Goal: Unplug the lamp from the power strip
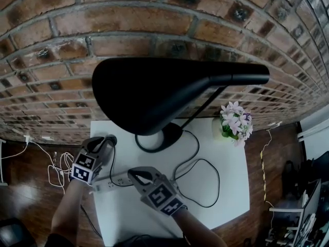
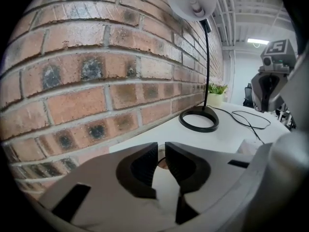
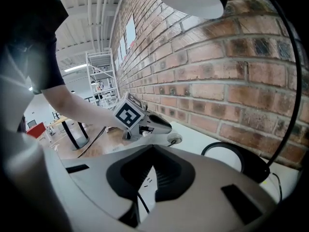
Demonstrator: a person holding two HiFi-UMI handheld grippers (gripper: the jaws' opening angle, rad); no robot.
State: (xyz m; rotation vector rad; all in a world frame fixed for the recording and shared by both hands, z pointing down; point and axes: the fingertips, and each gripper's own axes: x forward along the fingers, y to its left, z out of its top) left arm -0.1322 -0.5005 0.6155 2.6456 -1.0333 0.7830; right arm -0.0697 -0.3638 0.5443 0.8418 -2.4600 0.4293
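Plug (image 2: 162,162): I see only a small round piece, the rest is hidden by the jaws.
Left gripper (image 2: 161,152): almost closed on plug, at the left edge of table (image 1: 226,189).
Strip (image 1: 115,180): white, lying on table, with one end clamped in right gripper (image 1: 135,175).
Lamp (image 1: 154,94): stands by the wall, its shade covers part of the base.

1. A white rectangular table (image 1: 231,189) is set against a brick wall.
2. The black ring-shaped base of a lamp (image 1: 159,138) is placed near the table's back edge.
3. A thin black cord (image 1: 218,181) is laid in loose loops across the table's middle, running from the base.
4. A white power strip (image 1: 115,181) is laid near the left edge.
5. A round white plug (image 3: 174,139) at the back left corner is pinched between the left tongs (image 2: 161,151).
6. A pale pot of pink and white flowers (image 1: 218,130) is stood at the back right.
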